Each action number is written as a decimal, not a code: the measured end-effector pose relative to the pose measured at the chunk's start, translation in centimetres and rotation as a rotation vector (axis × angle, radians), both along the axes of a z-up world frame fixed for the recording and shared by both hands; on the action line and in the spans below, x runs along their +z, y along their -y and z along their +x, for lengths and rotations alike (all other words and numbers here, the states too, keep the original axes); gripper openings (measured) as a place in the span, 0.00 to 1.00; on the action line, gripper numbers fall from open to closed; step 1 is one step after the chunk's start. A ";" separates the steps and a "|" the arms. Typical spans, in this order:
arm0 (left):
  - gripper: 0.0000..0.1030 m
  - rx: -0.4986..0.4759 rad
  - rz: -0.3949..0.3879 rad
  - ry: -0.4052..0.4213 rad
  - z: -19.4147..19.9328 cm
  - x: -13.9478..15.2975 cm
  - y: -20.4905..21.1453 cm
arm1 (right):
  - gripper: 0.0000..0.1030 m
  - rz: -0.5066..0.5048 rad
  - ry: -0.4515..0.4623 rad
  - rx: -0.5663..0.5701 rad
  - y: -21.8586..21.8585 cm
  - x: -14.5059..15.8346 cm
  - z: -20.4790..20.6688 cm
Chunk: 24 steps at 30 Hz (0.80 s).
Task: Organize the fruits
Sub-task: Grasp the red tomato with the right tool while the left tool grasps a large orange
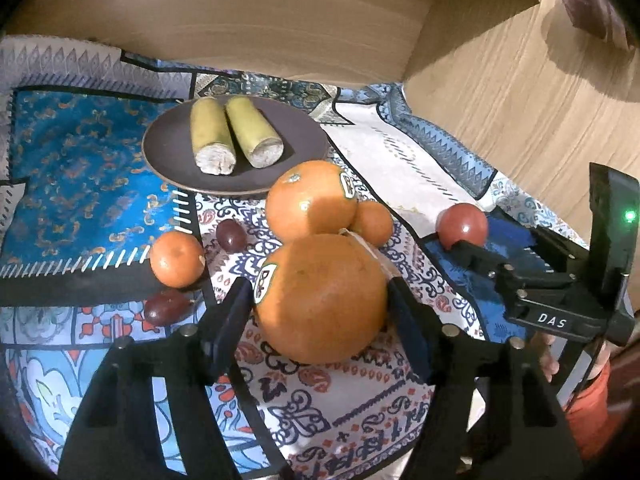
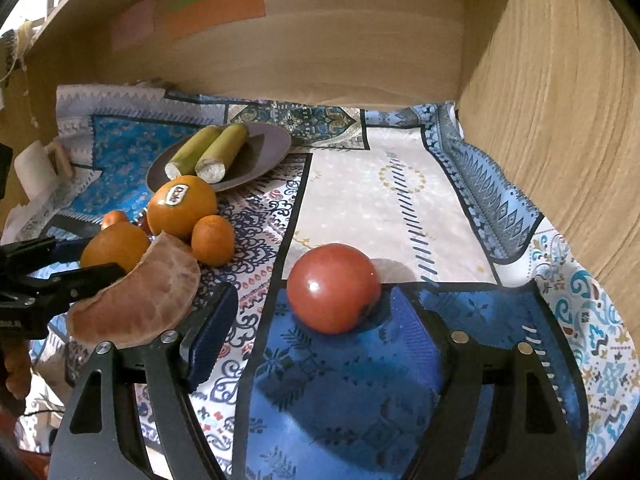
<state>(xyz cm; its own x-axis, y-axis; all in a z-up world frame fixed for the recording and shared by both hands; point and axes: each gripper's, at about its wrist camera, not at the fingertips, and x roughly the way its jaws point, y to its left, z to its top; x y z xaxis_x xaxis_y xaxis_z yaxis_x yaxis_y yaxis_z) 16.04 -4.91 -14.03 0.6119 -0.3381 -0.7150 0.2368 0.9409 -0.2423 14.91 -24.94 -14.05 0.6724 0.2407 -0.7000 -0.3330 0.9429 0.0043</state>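
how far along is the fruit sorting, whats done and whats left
Early on. Done: only two green cane pieces lie on the dark plate. In hand: the left gripper brackets a big stickered orange, and the right gripper is open around the tomato. Left: another big orange, two small ones, two dark grapes, all loose on the cloth.

The left tongs [image 1: 320,300] straddle a big orange [image 1: 320,298] with a Dole sticker, pads at its sides (contact not certain). Behind it sit a second stickered orange [image 1: 310,200] and a small mandarin [image 1: 373,222]; another mandarin [image 1: 177,259] and two dark grapes [image 1: 230,234] lie left. Two cut green stalks [image 1: 234,134] rest on a dark plate [image 1: 168,148]. The right tongs [image 1: 472,246] meet a red tomato [image 1: 463,224] on the patterned worktop cloth [image 1: 80,168].
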 end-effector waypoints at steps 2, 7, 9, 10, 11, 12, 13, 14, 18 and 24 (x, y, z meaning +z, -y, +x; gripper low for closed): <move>0.67 -0.004 0.005 0.010 -0.1 -0.1 0.1 | 0.74 0.000 -0.011 0.005 -0.1 -0.2 0.4; 0.65 -0.009 0.007 0.009 0.0 0.0 0.0 | 0.68 -0.021 -0.021 0.003 -0.3 -0.7 1.2; 0.65 -0.009 0.013 0.010 0.0 0.1 0.0 | 0.62 -0.026 -0.017 -0.008 -0.2 -0.8 1.3; 0.65 -0.007 0.019 0.012 0.0 0.2 0.0 | 0.57 -0.028 -0.018 -0.012 -0.1 -0.7 1.4; 0.65 -0.005 0.027 0.018 0.0 0.3 0.0 | 0.51 -0.029 -0.017 -0.018 0.0 -0.7 1.5; 0.65 -0.002 0.030 0.023 0.0 0.5 -0.1 | 0.48 -0.028 -0.017 -0.024 0.3 -0.6 1.6; 0.65 0.001 0.028 0.027 0.0 0.6 -0.3 | 0.48 -0.024 -0.020 -0.023 0.4 -0.6 1.7; 0.65 0.003 0.025 0.030 0.0 0.8 -0.4 | 0.48 -0.008 -0.026 -0.022 0.7 -0.5 1.7; 0.65 0.020 0.013 0.057 -0.1 1.8 -1.3 | 0.47 0.011 -0.030 -0.024 0.9 -0.5 1.8; 0.65 0.050 0.024 0.107 0.3 3.6 -2.8 | 0.47 0.031 -0.013 -0.008 0.3 0.5 1.9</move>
